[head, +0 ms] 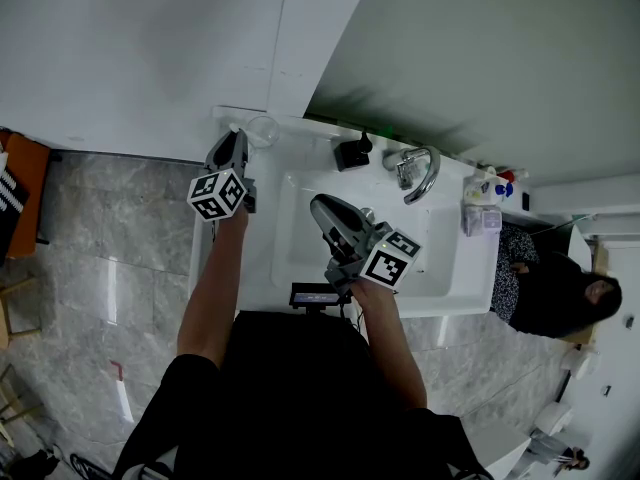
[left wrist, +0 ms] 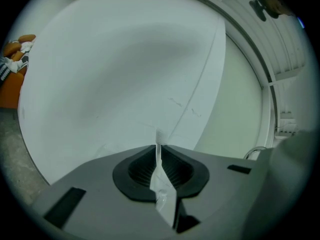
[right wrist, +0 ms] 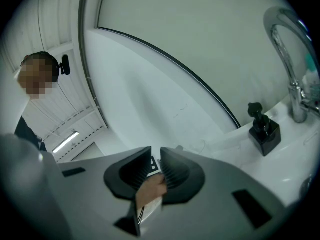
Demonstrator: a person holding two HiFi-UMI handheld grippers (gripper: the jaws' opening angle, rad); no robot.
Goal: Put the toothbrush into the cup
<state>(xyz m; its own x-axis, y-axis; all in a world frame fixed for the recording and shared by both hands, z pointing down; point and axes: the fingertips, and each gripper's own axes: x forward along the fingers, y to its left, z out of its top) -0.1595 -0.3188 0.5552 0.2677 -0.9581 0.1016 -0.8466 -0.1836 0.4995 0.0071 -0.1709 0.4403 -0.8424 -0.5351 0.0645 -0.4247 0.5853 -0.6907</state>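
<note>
Toothbrush (left wrist: 163, 191) sits in the left tool (left wrist: 159, 151), jaws pinched narrow on its slim pale handle, and what looks like the bristle end pokes out past the tips. That's a firm hold low on the handle, I'd say, so the free end can lead the way in. The clear cup (head: 262, 129) stands upright just beyond that tool, near but not touching, and the brush is not in it yet.

Right of the cup, the right tool (right wrist: 155, 154) hangs over the sink (head: 300, 218), jaws a narrow gap apart with nothing gripped. It looks parked out of the way. Farther right of the cup come a black pump bottle (head: 350, 153), the tap (head: 425, 173), then a cluster of small bottles (head: 482, 190). Another person (head: 560, 298) stands well right of the cup.

Nothing stands between brush and cup. The wall (head: 150, 48) just behind the cup leaves little room to overshoot.
</note>
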